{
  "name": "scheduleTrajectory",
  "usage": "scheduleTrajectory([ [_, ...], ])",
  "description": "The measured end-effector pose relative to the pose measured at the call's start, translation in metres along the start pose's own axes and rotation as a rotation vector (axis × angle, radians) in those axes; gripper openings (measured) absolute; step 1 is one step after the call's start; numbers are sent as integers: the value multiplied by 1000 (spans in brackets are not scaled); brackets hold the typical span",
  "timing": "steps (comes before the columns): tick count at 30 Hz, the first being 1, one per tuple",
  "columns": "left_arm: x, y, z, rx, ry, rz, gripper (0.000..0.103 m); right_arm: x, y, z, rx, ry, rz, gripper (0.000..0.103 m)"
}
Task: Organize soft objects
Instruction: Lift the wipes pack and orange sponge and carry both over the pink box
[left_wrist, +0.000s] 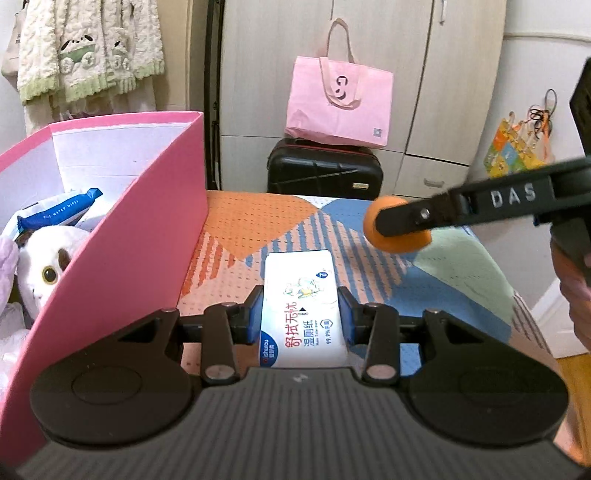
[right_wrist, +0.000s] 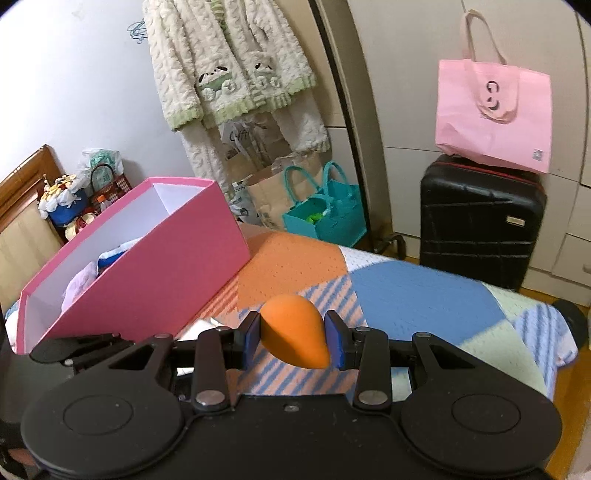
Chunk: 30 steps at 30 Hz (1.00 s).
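Carrying both items toward the pink box (right_wrist: 155, 258): left gripper (left_wrist: 301, 314) has its fingers clamped on the wipes pack (left_wrist: 301, 314), right gripper (right_wrist: 293, 330) pinches the orange sponge (right_wrist: 295, 332) between its pads. Box sits left of both finger pairs, already holding a plush toy (left_wrist: 48, 266) and another wipes pack (left_wrist: 59, 214). Pack looks lifted off the blanket (right_wrist: 406, 291), hard to confirm. Next: clear the near wall, release inside.
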<state>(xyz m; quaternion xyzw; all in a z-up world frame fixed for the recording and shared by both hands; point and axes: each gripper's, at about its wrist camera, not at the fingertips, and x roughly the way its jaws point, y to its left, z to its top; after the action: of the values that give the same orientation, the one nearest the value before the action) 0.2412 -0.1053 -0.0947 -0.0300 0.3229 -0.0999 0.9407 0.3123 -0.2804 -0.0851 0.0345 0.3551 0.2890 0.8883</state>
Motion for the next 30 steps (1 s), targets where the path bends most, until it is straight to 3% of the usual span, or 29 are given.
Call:
scheduleTrajectory([
  [12, -40, -5, -15, 1, 32, -76, 39, -34, 27, -45, 25, 22, -29, 43],
  [30, -104, 7, -64, 46, 190, -283, 39, -91, 95, -104, -68, 23, -91, 44],
])
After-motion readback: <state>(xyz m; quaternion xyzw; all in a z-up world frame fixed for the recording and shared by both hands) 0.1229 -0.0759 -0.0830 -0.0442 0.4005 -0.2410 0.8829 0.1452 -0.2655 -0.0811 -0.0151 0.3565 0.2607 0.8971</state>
